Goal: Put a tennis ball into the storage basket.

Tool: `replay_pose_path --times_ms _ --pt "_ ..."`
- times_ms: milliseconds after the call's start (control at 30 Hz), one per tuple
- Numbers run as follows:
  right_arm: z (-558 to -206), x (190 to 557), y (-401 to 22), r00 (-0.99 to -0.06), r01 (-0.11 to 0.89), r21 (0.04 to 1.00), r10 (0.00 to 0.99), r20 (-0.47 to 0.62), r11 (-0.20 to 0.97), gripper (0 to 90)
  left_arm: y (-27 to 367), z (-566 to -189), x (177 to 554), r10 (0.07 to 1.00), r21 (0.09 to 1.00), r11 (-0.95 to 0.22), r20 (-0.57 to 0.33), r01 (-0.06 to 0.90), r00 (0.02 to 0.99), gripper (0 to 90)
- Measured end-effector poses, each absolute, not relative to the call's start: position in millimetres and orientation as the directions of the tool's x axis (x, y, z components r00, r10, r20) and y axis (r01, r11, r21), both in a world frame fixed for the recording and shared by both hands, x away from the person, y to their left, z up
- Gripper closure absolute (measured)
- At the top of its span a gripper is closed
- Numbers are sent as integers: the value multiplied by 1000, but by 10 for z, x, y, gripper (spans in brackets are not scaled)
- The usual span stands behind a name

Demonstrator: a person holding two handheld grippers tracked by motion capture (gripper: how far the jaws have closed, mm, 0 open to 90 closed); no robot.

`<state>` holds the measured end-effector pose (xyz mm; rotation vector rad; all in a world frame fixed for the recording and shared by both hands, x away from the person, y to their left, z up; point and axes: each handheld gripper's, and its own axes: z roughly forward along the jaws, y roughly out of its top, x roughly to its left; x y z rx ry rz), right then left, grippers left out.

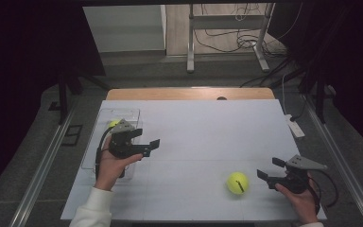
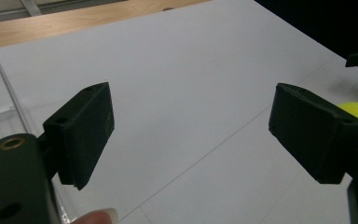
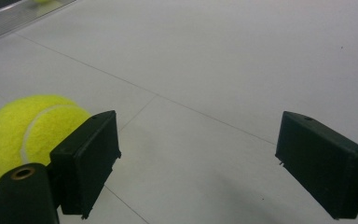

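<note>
Dim room; grey floor (image 1: 170, 71), metal frame legs (image 1: 190, 42) w/ cables (image 1: 227, 38) behind the table.

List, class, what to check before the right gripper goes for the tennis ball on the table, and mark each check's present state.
1. Right gripper open, nothing between its jaws: ok.
2. Tennis ball free on the white table, touched by nothing: ok.
3. Ball centred between the right jaws: not ok, it lies off to one side.
4. Left gripper open and apart from the ball: ok.
5. Room left in the clear bin: cannot tell.
</note>
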<state>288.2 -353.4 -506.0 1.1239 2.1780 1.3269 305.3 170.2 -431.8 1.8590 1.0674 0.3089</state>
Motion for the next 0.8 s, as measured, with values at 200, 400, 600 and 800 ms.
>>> replay_pose_path --times_ms 200,400,600,800 --pt "-5058 2876 -3543 -620 449 859 778 101 246 134 1638 -4343 3054 769 816 -191 -221 545 600 149" --pt "-5059 2874 -3540 -621 449 859 777 101 247 134 1524 -4345 3038 749 814 -211 -221 541 625 150" --pt "-5059 2875 -3546 -620 448 860 778 103 243 134 1414 -4356 3026 730 810 -233 -220 539 647 148" --pt "-5062 2880 -3543 -622 449 859 776 104 244 134 1326 -4361 3014 718 807 -252 -213 533 663 148"
